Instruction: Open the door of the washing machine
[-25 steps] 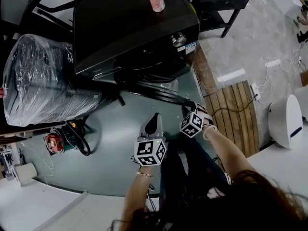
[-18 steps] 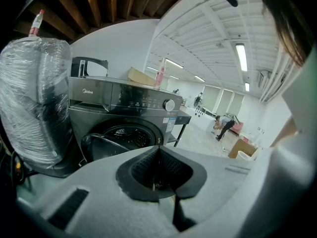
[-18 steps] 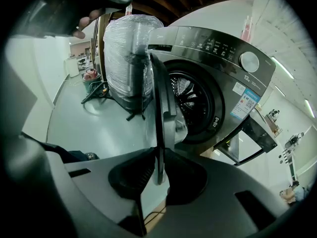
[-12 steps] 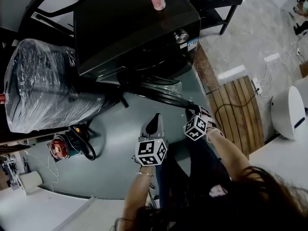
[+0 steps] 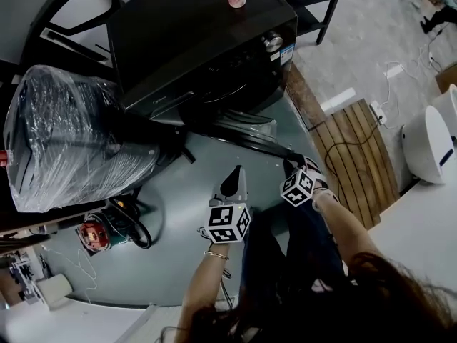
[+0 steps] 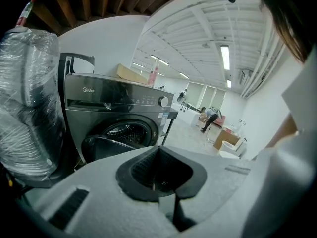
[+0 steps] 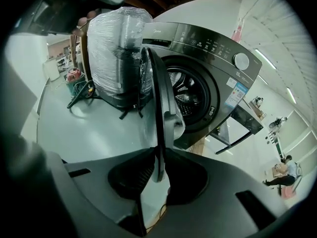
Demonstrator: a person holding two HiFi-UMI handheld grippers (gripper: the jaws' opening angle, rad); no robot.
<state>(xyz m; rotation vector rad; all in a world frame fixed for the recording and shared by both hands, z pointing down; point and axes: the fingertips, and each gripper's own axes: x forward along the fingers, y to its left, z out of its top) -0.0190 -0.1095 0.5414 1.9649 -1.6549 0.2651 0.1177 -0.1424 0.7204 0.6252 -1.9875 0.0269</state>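
washing machine [image 5: 200, 41]: on the floor ahead, front opening uncovered.
left claw [image 5: 233, 179]: mine, clenched on nothing, idle.
door [image 5: 250, 136]: swung slightly wider than 1 second ago, well off the opening.
right claw [image 5: 294, 164]: mine, grasping the door's outer rim, has drawn it toward me.
task: I judge it nearly done.

Bright ceiling strip lights [image 6: 225, 57] light the hall evenly. The glossy washing machine [image 5: 200, 41] looks dark. Both gripper views bulge like a fisheye, with black corners.
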